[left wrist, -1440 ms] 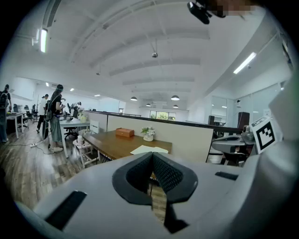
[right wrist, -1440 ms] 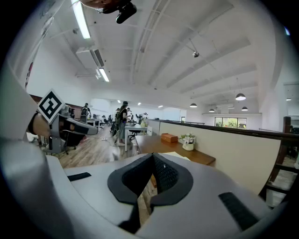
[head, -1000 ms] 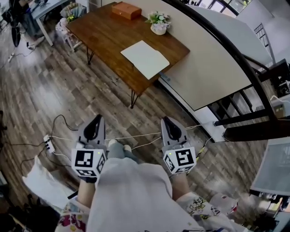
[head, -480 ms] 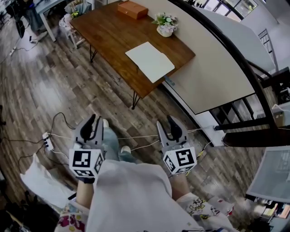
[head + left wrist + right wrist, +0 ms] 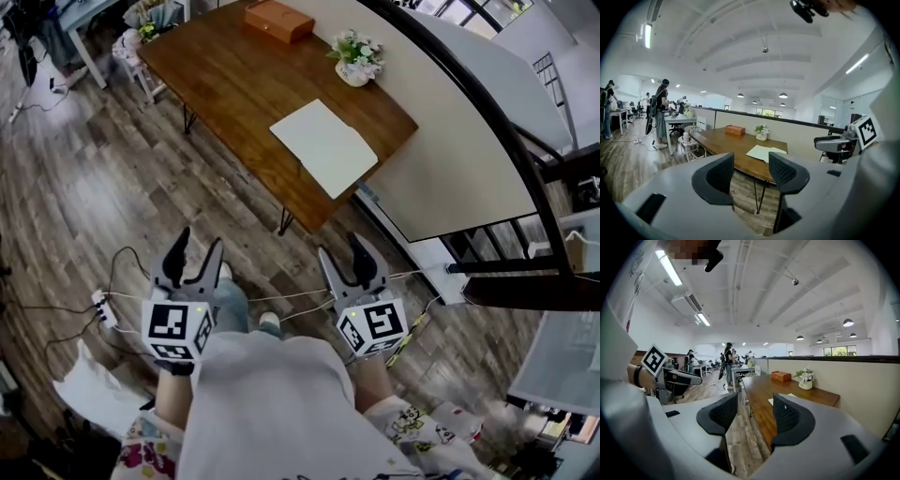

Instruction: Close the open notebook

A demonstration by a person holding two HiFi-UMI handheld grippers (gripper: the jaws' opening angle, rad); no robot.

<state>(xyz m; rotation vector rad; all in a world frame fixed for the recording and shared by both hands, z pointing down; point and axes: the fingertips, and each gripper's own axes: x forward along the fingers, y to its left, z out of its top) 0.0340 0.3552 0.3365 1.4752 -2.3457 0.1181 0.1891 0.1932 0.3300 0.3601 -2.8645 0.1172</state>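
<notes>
We have stepped nearer the wooden table (image 5: 225, 80), where the open notebook (image 5: 323, 147) lies flat by its near corner, well out of reach, while our left gripper (image 5: 200, 247) and right gripper (image 5: 341, 253) are opening their empty jaws for the approach.

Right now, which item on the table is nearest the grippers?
The open white notebook, at the near end of the table; the flower pot and brown box sit farther back.

Likely an open office: desks (image 5: 677, 119), partition (image 5: 740, 119), ceiling strip lights (image 5: 648, 36).
</notes>
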